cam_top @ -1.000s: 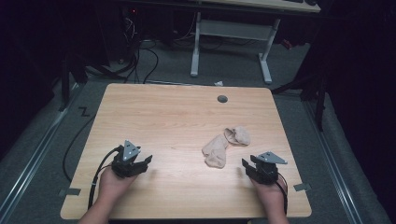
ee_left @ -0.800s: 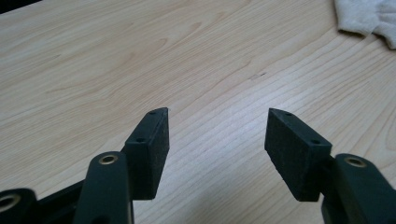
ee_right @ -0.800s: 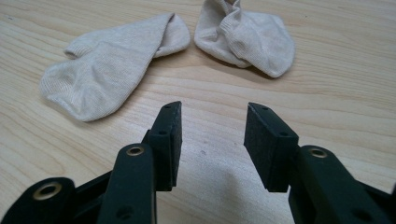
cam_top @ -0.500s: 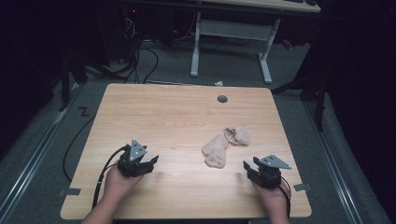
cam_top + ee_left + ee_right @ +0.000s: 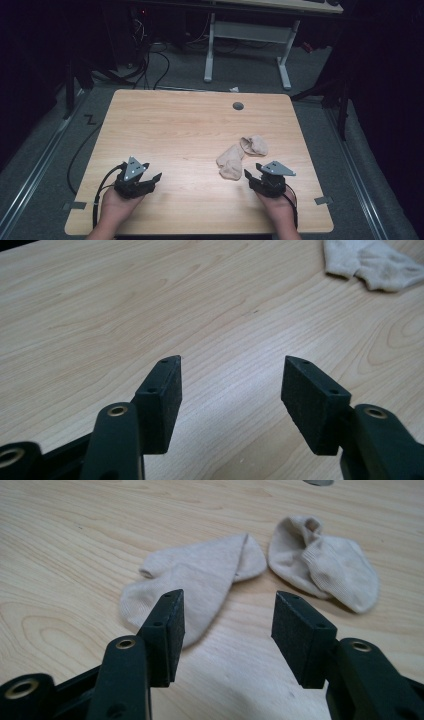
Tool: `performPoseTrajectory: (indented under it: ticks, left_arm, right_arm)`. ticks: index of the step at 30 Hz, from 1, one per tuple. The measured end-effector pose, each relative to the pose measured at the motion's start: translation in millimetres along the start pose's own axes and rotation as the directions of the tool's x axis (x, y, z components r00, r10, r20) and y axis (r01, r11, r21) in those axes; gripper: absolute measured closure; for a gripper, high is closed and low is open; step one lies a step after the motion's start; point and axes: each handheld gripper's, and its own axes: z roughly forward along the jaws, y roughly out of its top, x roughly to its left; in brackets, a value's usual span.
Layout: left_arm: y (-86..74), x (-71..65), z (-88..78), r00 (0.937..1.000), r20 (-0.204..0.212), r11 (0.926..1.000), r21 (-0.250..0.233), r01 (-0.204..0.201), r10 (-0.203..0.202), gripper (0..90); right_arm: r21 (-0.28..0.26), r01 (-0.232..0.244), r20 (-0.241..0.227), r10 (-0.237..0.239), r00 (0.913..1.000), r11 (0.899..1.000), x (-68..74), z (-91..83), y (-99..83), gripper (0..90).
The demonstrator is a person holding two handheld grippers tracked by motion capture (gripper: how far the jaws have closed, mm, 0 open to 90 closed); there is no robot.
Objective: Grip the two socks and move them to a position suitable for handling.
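Two beige socks lie side by side on the wooden table [image 5: 175,125], right of its middle. The nearer sock [image 5: 230,162] [image 5: 195,577] lies flat; the farther sock [image 5: 254,145] [image 5: 325,562] is crumpled, cuff upward. My right gripper [image 5: 251,171] [image 5: 227,594] sits just short of the nearer sock, pointing at it. Its jaws have just been opening and stand wide with nothing between them. My left gripper [image 5: 150,174] [image 5: 232,360] rests near the front left, open over bare wood, with the socks [image 5: 372,262] far off at its upper right.
A small grey round cap [image 5: 238,106] is set in the tabletop near the far edge. Cables [image 5: 82,150] trail over the floor left of the table. A white desk frame [image 5: 250,35] stands beyond it. Tape marks [image 5: 320,201] sit near the front corners.
The right gripper has moved left, closer to the nearer sock, and its jaws have spread wider. The left gripper drifted right, then back left. The socks lie as before.
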Motion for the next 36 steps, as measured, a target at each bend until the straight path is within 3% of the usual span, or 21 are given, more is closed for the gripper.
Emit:
performPoseTrajectory:
  ticks: [4, 8, 11, 13, 16, 22, 27, 32, 36]
  left_arm:
    - [-0.6, 0.3, 9.1, 0.9998, 0.004, 0.9995, 0.027, -0.018, 0.018, 41.3]
    - [1.2, 2.5, 14.2, 0.9998, 0.017, 0.9997, 0.025, -0.004, 0.004, 41.0]
    - [4.3, 3.0, 15.5, 0.9996, 0.027, 0.9998, 0.019, 0.002, -0.003, 41.0]
    - [7.5, 2.4, 16.6, 0.9992, 0.039, 0.9999, 0.0, 0.01, -0.01, 41.0]
    - [8.7, -0.6, 19.5, 0.9993, 0.036, 1.0, 0.002, -0.007, 0.007, 40.9]
    - [7.9, -0.4, 16.0, 0.9996, 0.028, 1.0, 0.002, -0.008, 0.008, 40.7]
    - [4.6, 3.4, 10.0, 0.9999, 0.013, 1.0, -0.001, 0.001, -0.001, 40.7]
    - [2.4, 6.6, 8.2, 0.9999, -0.002, 0.9999, 0.0, 0.012, -0.012, 40.8]
    - [3.0, 7.0, 9.2, 0.9999, -0.002, 0.9999, 0.001, 0.015, -0.015, 41.8]
  right_arm:
    - [-0.013, 0.012, -0.007, -0.012, 0.9999, 1.0, 3.8, 7.9, 13.3, 47.0]
    - [-0.036, 0.039, 0.013, -0.038, 0.9992, 0.999, 2.6, 17.0, 38.1, 53.5]
    - [-0.053, 0.017, 0.006, -0.016, 0.9998, 0.998, 2.6, 23.3, 46.8, 54.4]
    - [-0.057, 0.023, -0.004, -0.024, 0.9997, 0.998, 7.8, 25.0, 43.9, 54.1]
    - [-0.011, 0.095, 0.008, -0.095, 0.9955, 0.995, 17.0, 27.2, 33.4, 54.2]
    - [0.013, 0.054, -0.025, -0.053, 0.9983, 0.998, 13.4, 32.1, 25.3, 51.0]
    - [0.035, 0.048, -0.036, -0.047, 0.9982, 0.998, 13.3, 39.2, 23.7, 51.5]
    - [0.049, 0.043, -0.057, -0.04, 0.9976, 0.998, 14.7, 44.7, 23.5, 58.2]
    - [0.073, 0.045, -0.035, -0.043, 0.9985, 0.996, 12.6, 52.9, 22.9, 67.0]
